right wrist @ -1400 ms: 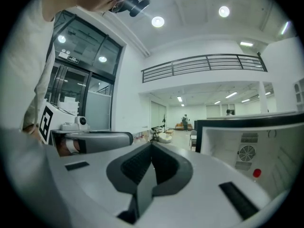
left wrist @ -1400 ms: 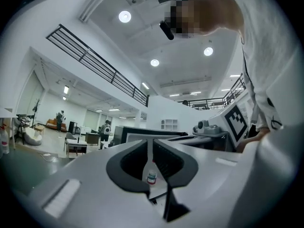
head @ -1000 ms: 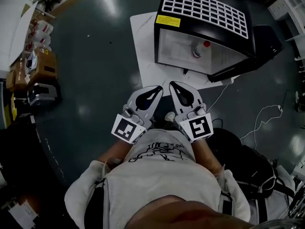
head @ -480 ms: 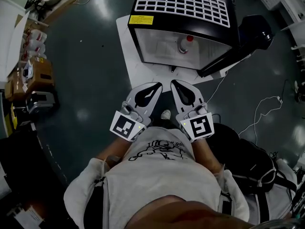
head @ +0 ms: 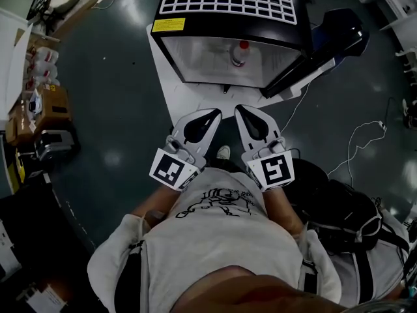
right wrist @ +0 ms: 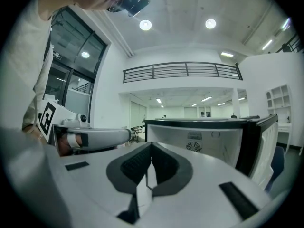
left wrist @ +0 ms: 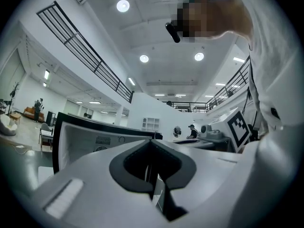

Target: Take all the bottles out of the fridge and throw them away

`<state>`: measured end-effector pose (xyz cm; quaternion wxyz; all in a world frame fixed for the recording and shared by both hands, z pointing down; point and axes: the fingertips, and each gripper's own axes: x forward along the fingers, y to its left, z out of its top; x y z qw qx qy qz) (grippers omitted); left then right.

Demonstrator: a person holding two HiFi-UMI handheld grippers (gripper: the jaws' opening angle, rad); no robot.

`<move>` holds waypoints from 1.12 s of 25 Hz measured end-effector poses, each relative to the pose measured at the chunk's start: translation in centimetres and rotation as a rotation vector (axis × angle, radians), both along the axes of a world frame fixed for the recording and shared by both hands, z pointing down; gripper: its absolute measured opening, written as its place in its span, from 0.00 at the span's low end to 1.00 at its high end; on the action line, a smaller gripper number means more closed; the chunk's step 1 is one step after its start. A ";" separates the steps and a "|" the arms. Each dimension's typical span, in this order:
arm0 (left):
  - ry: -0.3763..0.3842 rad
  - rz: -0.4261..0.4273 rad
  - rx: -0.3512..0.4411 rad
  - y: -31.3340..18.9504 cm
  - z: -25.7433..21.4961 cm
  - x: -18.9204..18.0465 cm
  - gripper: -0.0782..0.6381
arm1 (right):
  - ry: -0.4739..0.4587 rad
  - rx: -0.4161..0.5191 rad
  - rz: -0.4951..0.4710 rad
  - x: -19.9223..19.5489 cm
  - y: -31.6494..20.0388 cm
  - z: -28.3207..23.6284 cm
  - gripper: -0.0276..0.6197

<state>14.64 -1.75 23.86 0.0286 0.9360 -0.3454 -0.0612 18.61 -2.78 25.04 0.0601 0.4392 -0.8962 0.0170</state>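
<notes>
1. Straight ahead of the person, the fridge (head: 228, 18) had come to sit squarely at the top of the head view. A second earlier it had stood off to the upper right and further from the tongs, so the approach looked nearly finished.
2. Both tongs had travelled with the body, side by side before the chest. The left gripper (head: 212, 115) and the right gripper (head: 242, 110) each had their jaws pressed together with nothing between them, as both gripper views bore out.
3. Inside the lit cavity one red-capped bottle (head: 240, 52) appeared to stand upright, well apart from either tong. No other bottle could be made out.
4. By my judgement no bottle was out yet. The reach was next, and a tong would have to open before going in.
5. As for edges, the door (head: 326, 44) hung open on the right, making that the tighter side of the opening. The white board (head: 163, 70) under the fridge reached towards the feet, its front edge near the jaw tips.
6. Bare floor (head: 117, 129) lay open on the left. A cable (head: 355, 134) and a black bag (head: 339, 207) crowded the right, and boxes (head: 45, 106) sat at the far left.
</notes>
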 end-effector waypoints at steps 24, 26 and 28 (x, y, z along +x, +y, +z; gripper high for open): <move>-0.034 0.104 -0.053 -2.7 1.3 0.8 0.12 | 0.001 -0.021 0.131 1.3 -2.1 0.7 0.06; -0.039 0.107 -0.057 -2.8 1.6 0.9 0.12 | 0.000 -0.029 0.132 1.3 -2.2 1.0 0.06; -0.045 0.107 -0.059 -3.0 1.9 1.0 0.12 | 0.004 -0.036 0.132 1.4 -2.3 1.4 0.06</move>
